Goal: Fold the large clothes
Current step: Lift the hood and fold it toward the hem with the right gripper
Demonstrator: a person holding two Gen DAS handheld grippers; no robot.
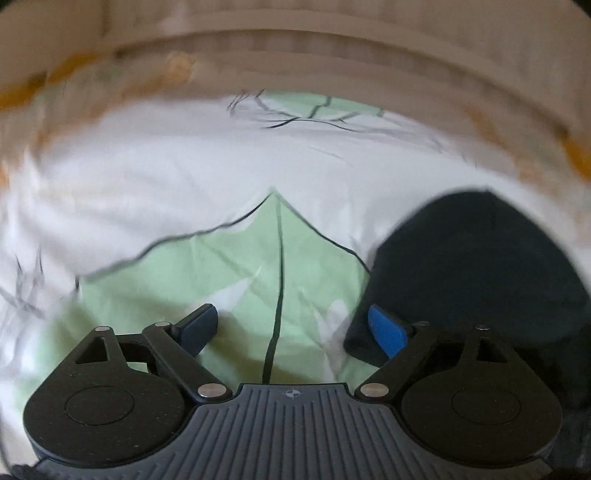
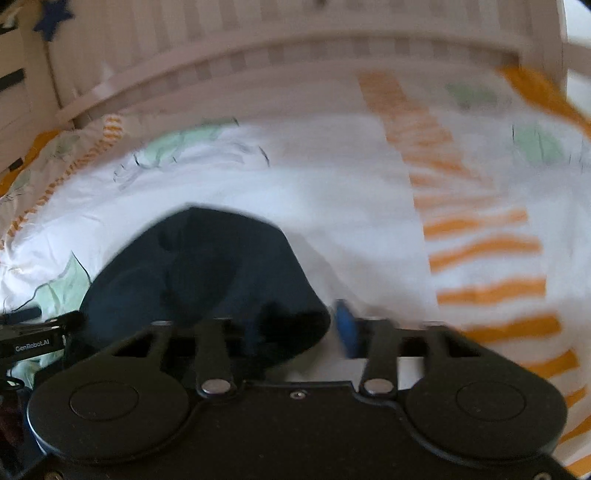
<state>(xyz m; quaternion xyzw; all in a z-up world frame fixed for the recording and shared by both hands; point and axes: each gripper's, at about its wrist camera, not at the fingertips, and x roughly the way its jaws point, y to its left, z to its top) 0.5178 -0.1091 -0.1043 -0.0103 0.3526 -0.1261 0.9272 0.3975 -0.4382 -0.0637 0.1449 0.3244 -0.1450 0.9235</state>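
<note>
Navy fabric, a dark garment (image 2: 199, 273), lies bunched on a bed (image 2: 351, 206) covered in a white sheet printed with pale green leaves (image 1: 229, 280) and orange stripes (image 2: 487, 251), and I work over it with a gripper in each hand. My left gripper (image 1: 295, 328) hangs above the big green leaf, its blue fingers (image 1: 388, 332) spread wide with only the printed sheet showing between them; the right-hand finger sits at the edge of the garment, which in the left wrist view rises as a dark mound (image 1: 480, 266) on the right side, and I cannot tell whether that finger touches the cloth. My right gripper (image 2: 295, 325) is down at the near edge of the same garment, its fingers set much narrower. One blue finger (image 2: 347, 328) shows just beside the right edge of the cloth; the other is lost under the dark folds, so I cannot tell from the blurred right wrist view whether the fabric is pinched. At the left edge of that view a black device marked GenRobot.AI (image 2: 33, 343) lies close beside the garment. Behind the bed stands a pale slatted rail (image 2: 258, 48), and a dark blue star shape (image 2: 51, 18) hangs in the upper left corner.
</note>
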